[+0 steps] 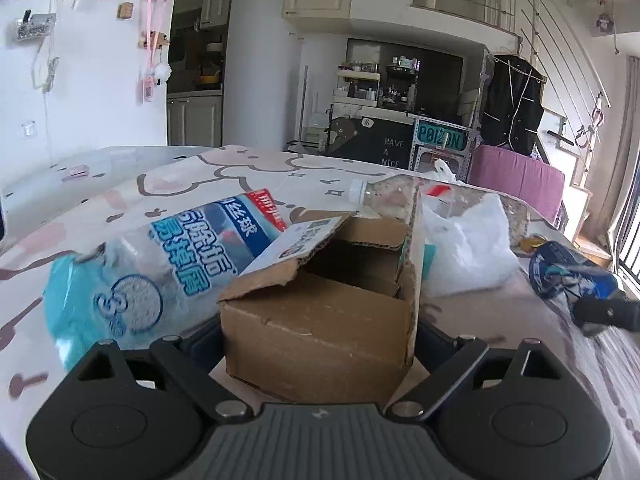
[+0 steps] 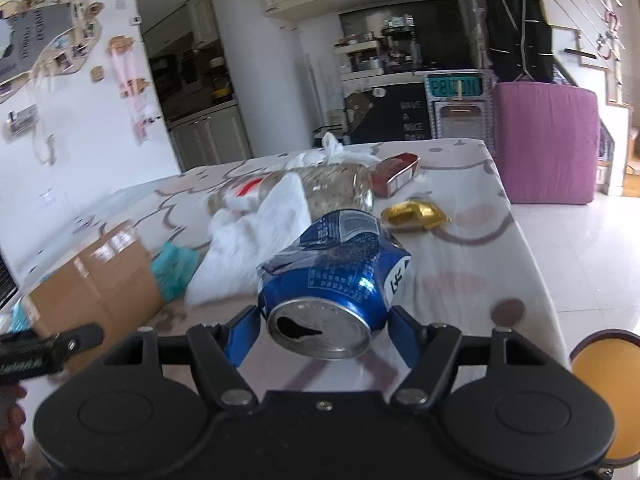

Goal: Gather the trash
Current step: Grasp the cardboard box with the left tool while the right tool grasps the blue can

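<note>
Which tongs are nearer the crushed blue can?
Right. The right tongs straddle the crushed blue can; the left tongs straddle the cardboard box, well away from it.

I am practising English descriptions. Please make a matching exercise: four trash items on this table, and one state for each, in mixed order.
Things:
1. crushed blue metal can
2. brown cardboard box
3. gold foil wrapper
4. clear plastic bottle

States:
A. lying partly under white plastic bag
B. flaps open
C. between right gripper fingers
D. lying alone beyond the can

Pairs: 1-C, 2-B, 3-D, 4-A

Left gripper [image 1: 318, 344] jaws spread, right gripper [image 2: 322, 328] clamping
</note>
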`<act>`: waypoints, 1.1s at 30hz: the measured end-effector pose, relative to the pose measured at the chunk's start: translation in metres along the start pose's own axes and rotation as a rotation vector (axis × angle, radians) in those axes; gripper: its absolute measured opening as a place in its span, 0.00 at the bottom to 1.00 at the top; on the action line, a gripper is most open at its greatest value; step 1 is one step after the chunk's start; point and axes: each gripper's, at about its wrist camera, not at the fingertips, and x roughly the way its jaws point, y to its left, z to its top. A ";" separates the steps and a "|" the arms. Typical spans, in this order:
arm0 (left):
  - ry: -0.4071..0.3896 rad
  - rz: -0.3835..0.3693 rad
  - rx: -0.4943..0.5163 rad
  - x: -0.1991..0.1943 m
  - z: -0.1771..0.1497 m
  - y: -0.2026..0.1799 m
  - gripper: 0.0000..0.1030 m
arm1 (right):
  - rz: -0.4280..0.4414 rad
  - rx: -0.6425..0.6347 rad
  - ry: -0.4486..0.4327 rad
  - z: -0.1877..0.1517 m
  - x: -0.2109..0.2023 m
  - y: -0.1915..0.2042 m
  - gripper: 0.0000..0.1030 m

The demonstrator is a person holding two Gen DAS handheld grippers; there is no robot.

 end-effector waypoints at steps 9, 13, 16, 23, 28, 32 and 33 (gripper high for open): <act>0.004 -0.032 -0.025 -0.043 -0.022 -0.027 0.91 | 0.064 -0.017 0.032 -0.043 -0.074 -0.023 0.69; 0.008 -0.047 -0.070 -0.058 -0.033 -0.037 0.91 | 0.073 -0.023 0.029 -0.048 -0.089 -0.026 0.75; 0.004 -0.042 -0.076 -0.067 -0.039 -0.047 0.91 | 0.049 -0.029 0.012 -0.043 -0.090 -0.019 0.87; 0.018 -0.029 -0.090 -0.070 -0.049 -0.063 0.91 | -0.012 0.015 0.024 -0.032 -0.073 -0.014 0.91; 0.003 -0.022 -0.087 -0.072 -0.048 -0.071 0.91 | -0.019 -0.008 0.052 -0.035 -0.066 -0.016 0.81; -0.015 -0.012 -0.064 -0.075 -0.048 -0.079 0.90 | -0.013 -0.064 0.049 -0.038 -0.069 -0.011 0.80; -0.021 -0.008 -0.060 -0.076 -0.048 -0.080 0.90 | -0.010 -0.078 0.048 -0.038 -0.070 -0.010 0.80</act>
